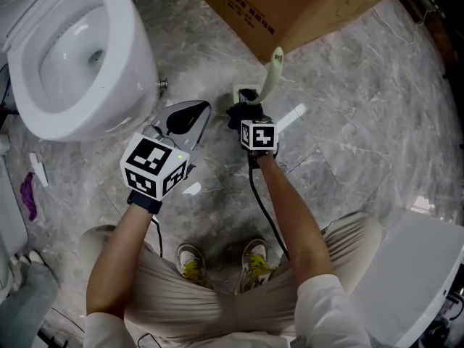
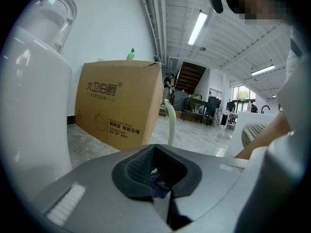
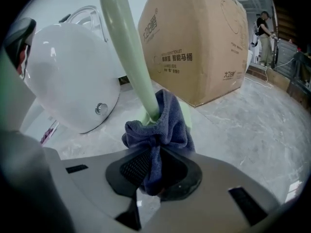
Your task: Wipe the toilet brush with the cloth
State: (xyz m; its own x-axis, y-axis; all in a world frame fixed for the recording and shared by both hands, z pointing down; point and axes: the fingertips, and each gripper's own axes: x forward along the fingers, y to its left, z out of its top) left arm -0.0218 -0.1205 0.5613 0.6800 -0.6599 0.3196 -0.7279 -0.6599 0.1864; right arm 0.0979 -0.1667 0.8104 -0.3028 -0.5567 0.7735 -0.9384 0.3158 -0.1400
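The toilet brush has a pale green handle (image 1: 272, 71) and stands upright on the floor in front of the cardboard box. A dark blue cloth (image 3: 163, 125) is bunched round the lower part of the handle (image 3: 129, 47). My right gripper (image 3: 153, 178) is shut on that cloth (image 1: 243, 111), low beside the brush. My left gripper (image 1: 196, 114) hangs a little to the left, apart from the brush, jaws together and holding nothing. In the left gripper view the handle (image 2: 170, 123) rises just beyond the left gripper (image 2: 158, 178). The brush head is hidden by the cloth.
A white toilet (image 1: 72, 49) stands at the left, close to the left gripper. The brown cardboard box (image 1: 290, 6) lies right behind the brush. A white strip (image 1: 293, 114) lies on the marble floor. A large white object (image 1: 413, 274) sits at the lower right.
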